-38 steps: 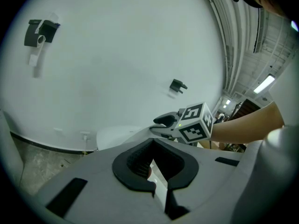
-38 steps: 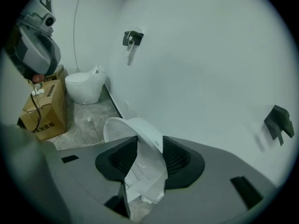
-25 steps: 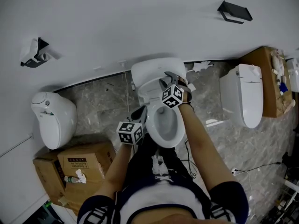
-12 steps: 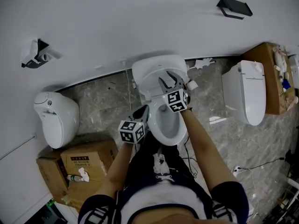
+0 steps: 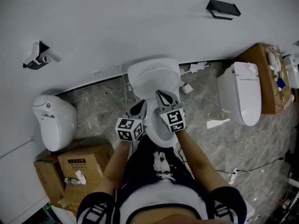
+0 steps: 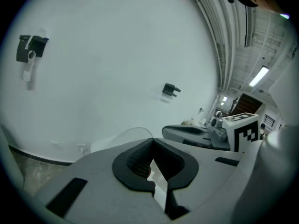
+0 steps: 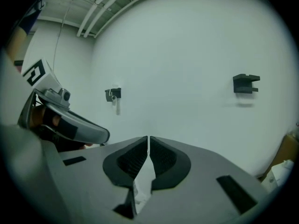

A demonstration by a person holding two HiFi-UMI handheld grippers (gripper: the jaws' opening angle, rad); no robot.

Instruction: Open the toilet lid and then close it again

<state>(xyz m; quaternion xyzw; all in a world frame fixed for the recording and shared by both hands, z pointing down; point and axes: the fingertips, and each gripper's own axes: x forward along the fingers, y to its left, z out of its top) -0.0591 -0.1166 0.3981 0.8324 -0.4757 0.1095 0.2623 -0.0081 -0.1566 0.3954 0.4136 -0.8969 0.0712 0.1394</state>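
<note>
Standing against white wall [image 5: 140, 22]: toilet [image 5: 154, 76], on apparently marbled grey floor [image 5: 210, 143].

Glossy ceramic toilet [image 5: 154, 76], polished veined stone floor [image 5: 103, 104], matt cardboard boxes [image 5: 86, 155].

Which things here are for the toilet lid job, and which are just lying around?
For the job:
- middle toilet's lid, standing up
- left gripper, jaws shut and empty
- right gripper, jaws have just been closing, nothing between them

Just lying about:
- left toilet
- right toilet
- cardboard boxes
- paper roll
- black wall bracket
</note>
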